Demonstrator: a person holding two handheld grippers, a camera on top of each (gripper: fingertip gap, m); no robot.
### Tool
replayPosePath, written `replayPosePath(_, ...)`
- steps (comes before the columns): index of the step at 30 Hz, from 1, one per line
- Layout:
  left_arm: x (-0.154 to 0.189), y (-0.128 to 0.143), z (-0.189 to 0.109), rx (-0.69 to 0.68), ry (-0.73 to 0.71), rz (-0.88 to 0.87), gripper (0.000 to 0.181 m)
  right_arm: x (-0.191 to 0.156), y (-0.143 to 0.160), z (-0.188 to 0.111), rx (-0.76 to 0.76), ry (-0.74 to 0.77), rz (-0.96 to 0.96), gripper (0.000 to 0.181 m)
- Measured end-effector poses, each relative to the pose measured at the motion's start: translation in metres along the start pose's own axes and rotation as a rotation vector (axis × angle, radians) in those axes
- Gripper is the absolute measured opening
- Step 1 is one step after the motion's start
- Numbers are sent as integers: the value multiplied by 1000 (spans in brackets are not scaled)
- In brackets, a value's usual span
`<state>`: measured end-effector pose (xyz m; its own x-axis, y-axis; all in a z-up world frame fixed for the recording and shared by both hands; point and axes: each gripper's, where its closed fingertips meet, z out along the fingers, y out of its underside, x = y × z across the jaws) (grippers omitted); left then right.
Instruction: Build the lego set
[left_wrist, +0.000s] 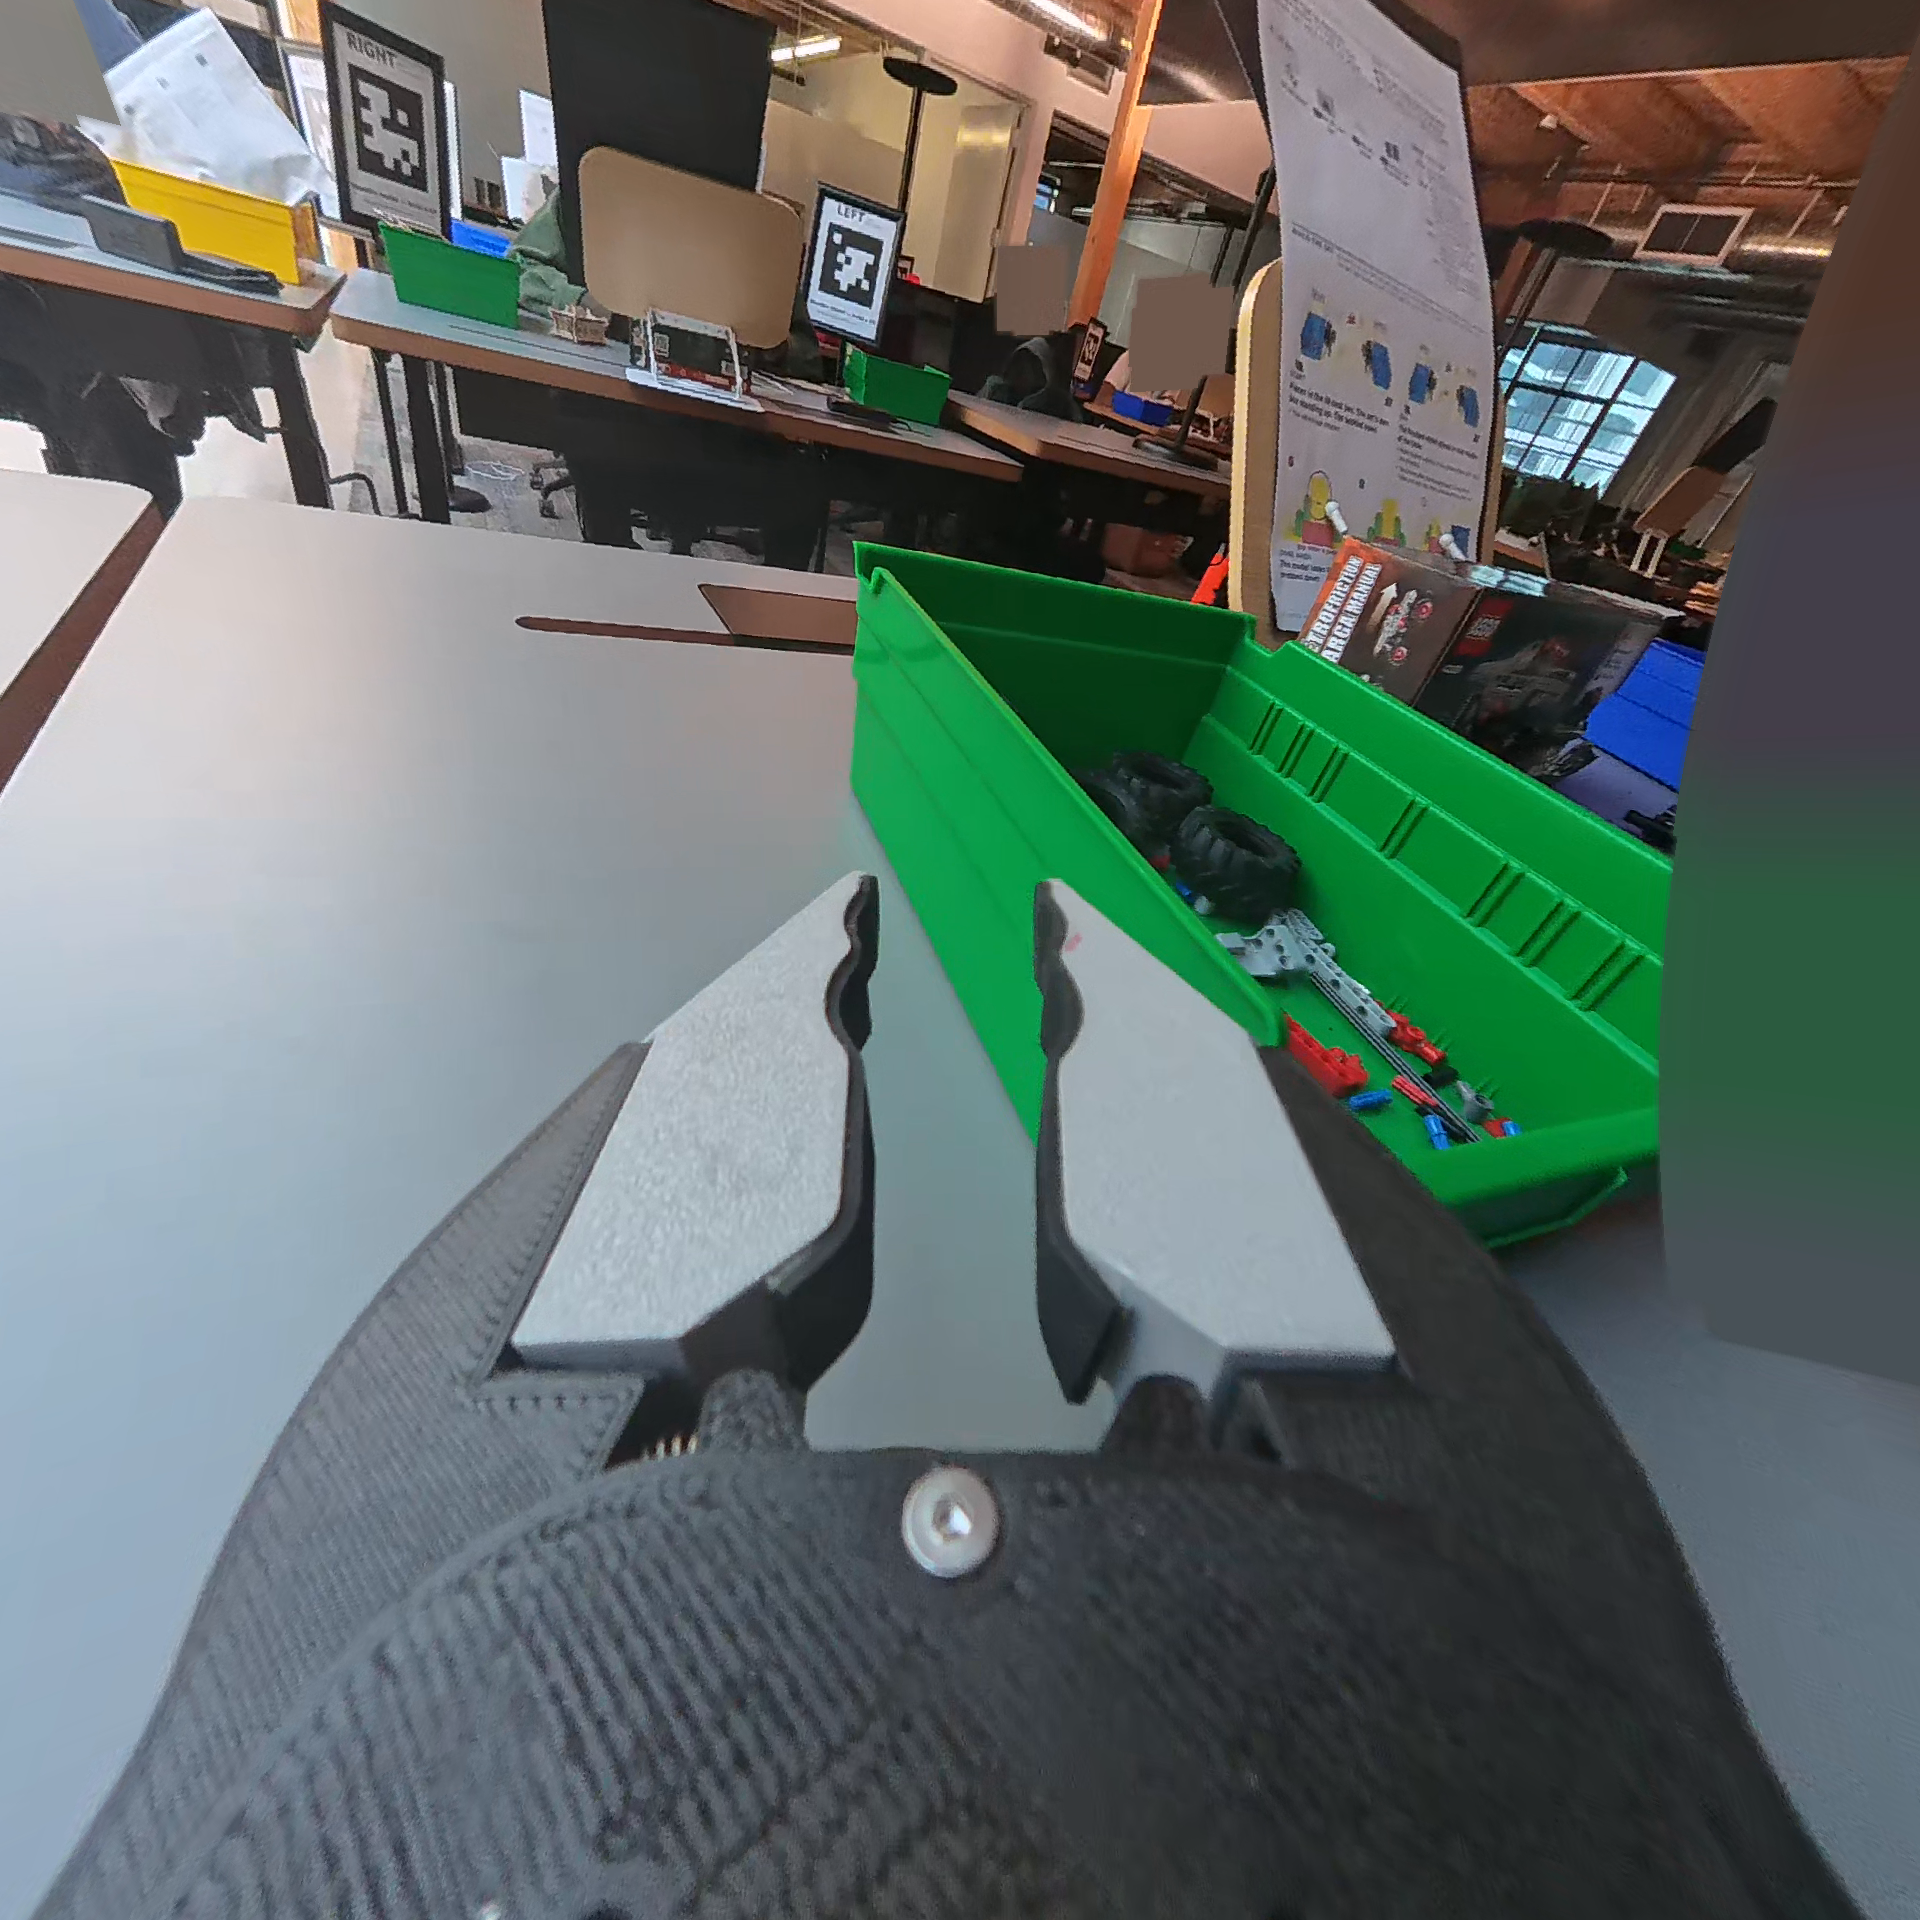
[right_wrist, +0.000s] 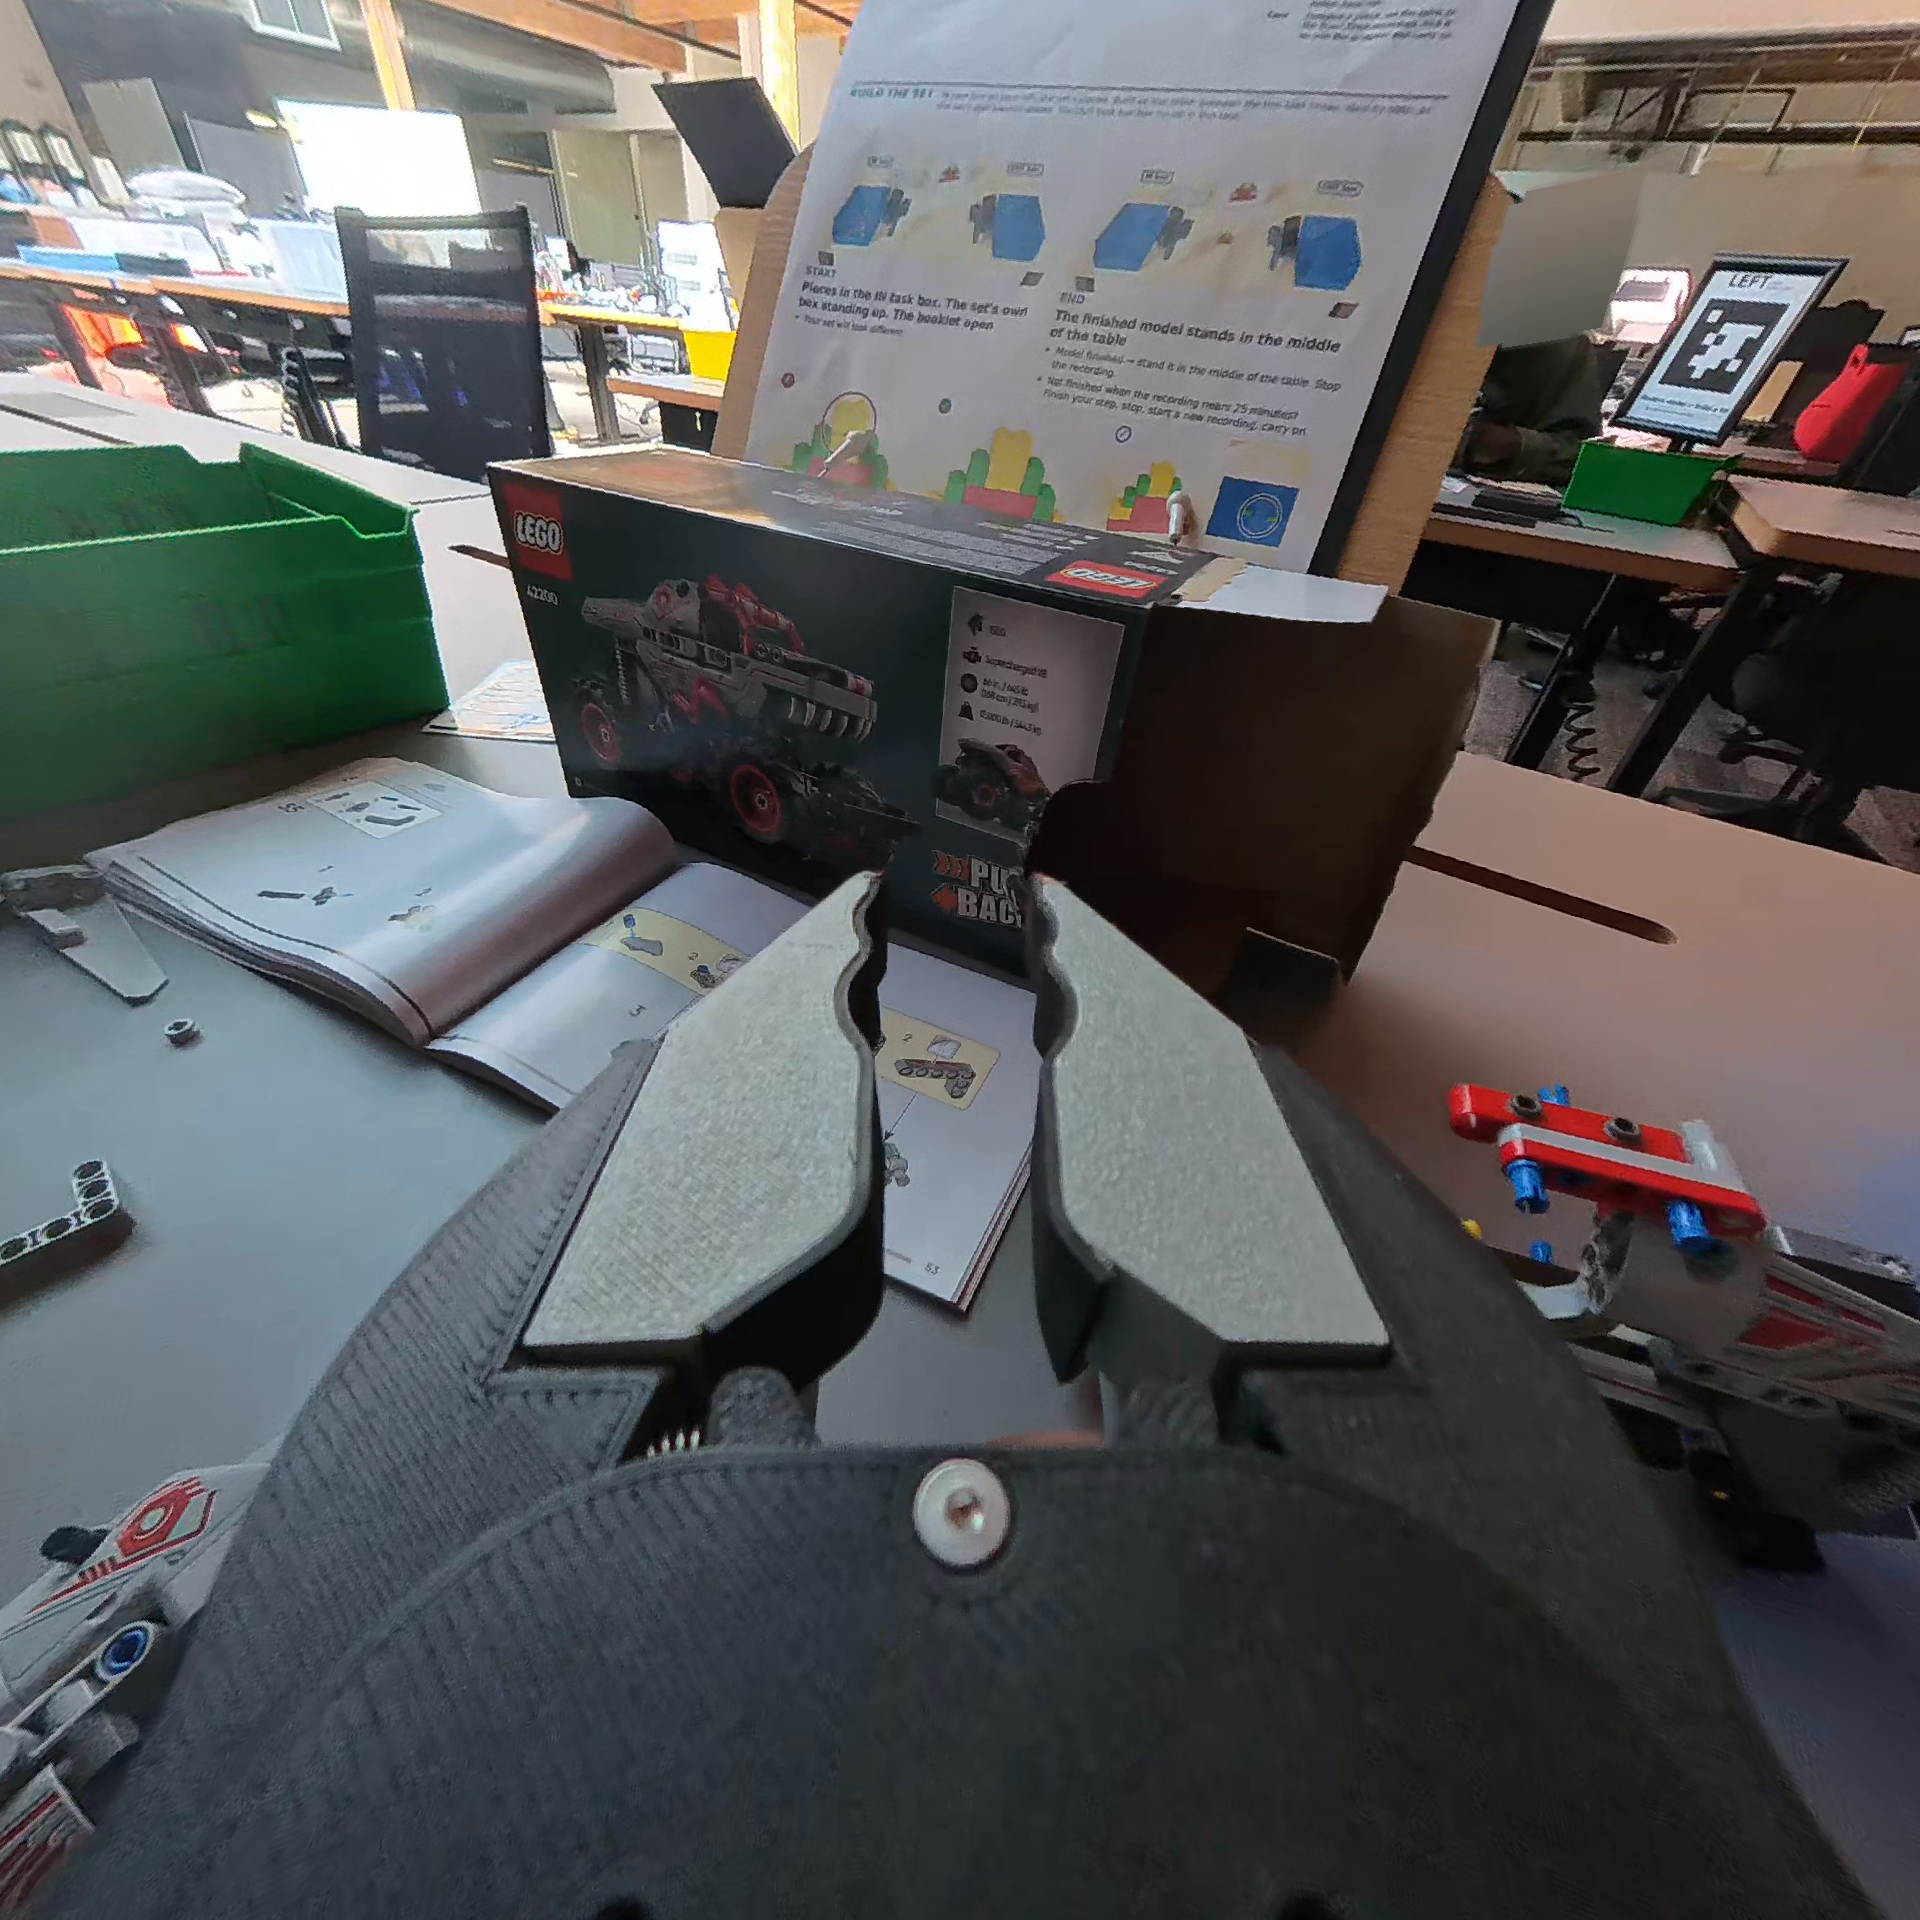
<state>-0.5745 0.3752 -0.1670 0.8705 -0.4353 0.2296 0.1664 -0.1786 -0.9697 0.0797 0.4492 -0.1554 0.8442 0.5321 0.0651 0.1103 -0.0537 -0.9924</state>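
Observation:
My left gripper (left_wrist: 954, 902) is open and empty, above the grey table just left of a green bin (left_wrist: 1455, 883). The bin holds black tyres (left_wrist: 1231, 857), a grey beam piece (left_wrist: 1304, 961) and several small red and blue pieces (left_wrist: 1392, 1070). My right gripper (right_wrist: 954, 894) is open and empty, above an open instruction booklet (right_wrist: 416, 914) in front of the set's box (right_wrist: 790, 665). A part-built red and grey model section (right_wrist: 1642, 1184) lies to its right. A grey, red-striped body piece (right_wrist: 94, 1600) lies at the lower left.
A black angled beam (right_wrist: 73, 1216), a grey flat piece (right_wrist: 83, 925) and a tiny grey ring (right_wrist: 182, 1031) lie loose on the table at the left. The green bin also shows in the right wrist view (right_wrist: 197, 613). A printed instruction sheet (right_wrist: 1101, 270) stands behind the box. Some 65 cm of space lies between my two pairs of fingers.

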Motion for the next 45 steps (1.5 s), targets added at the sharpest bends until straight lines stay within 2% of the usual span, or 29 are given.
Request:
replayPosePath(8,3,3,2,-19,20,6,27,-1,-2,-1,7,3,-7,23)
replayPosePath(23,-1,5,8,-42,13,-8,25,4,12,6,-53,11,6,23)
replayPosePath(45,-4,4,8,-35,-14,6,24,-13,-1,9,-14,-48,-33,23)
